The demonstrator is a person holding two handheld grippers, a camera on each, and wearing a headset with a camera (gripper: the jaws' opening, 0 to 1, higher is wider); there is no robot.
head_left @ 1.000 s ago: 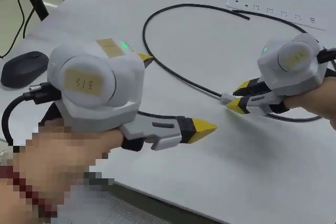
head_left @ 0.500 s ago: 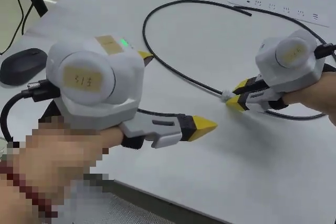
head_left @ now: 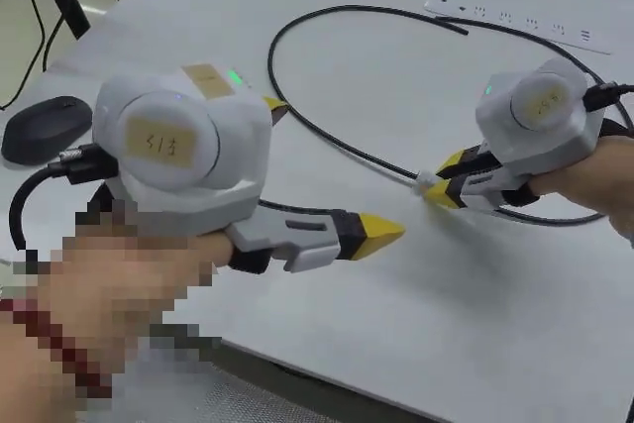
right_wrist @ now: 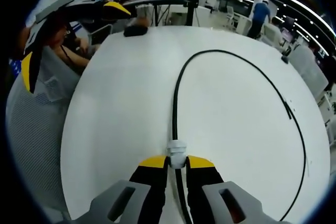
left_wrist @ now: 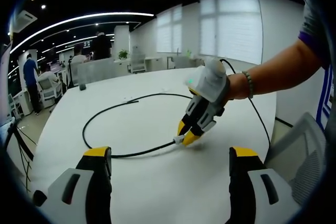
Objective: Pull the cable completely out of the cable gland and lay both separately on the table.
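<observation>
Right gripper view: your right tongs (right_wrist: 177, 162) pinch the white fitting (right_wrist: 176, 151); clamp your wide-open left tongs (left_wrist: 169, 155) onto the cable (right_wrist: 175, 93) beside it.

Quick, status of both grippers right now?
Left gripper: open, holding nothing.
Right gripper: shut on the cable gland, with the cable through it.

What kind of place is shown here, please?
Probably an open-plan office or lab: a big white table with a flat white power strip and a black computer mouse, further desks and curved ceiling light strips behind.
</observation>
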